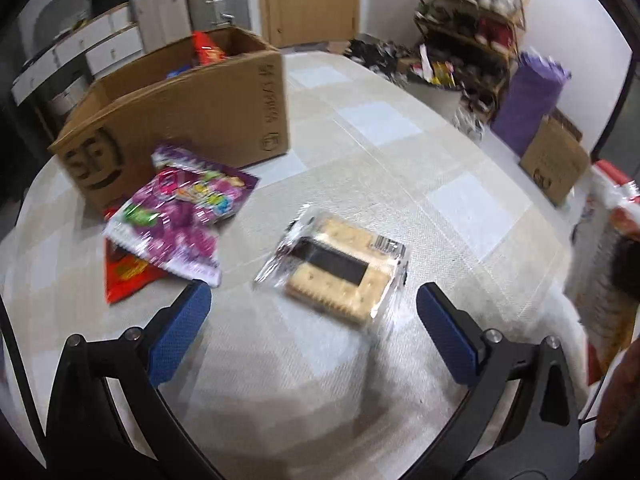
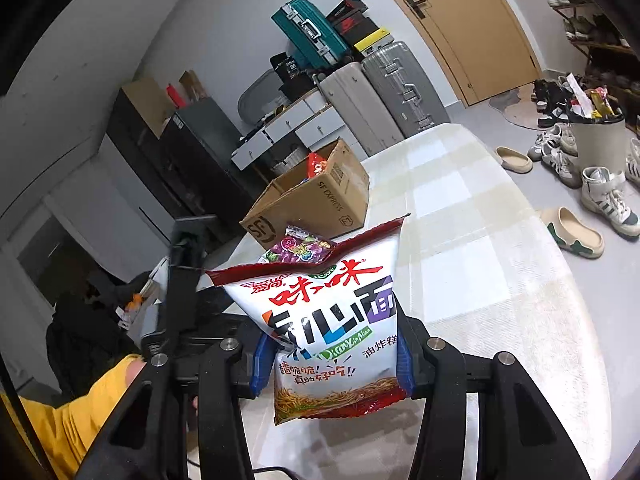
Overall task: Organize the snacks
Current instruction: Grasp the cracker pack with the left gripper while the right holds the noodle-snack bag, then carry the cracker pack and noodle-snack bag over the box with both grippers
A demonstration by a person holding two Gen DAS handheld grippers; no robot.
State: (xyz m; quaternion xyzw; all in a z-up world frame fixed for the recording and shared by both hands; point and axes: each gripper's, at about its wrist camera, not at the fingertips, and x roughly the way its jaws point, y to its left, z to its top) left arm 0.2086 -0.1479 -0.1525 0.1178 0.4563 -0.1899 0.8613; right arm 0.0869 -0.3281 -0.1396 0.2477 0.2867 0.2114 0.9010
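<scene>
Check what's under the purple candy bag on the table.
A red packet pokes out from beneath the purple candy bag, near the cardboard box. Most of the packet is covered, so its full shape and label can't be seen.

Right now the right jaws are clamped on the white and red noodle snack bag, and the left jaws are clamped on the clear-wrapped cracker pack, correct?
Not quite. The left gripper is open, its jaws spread above the clear-wrapped cracker pack lying on the checked tablecloth, as the left wrist view shows. The right gripper does clamp the white and red noodle snack bag.
</scene>
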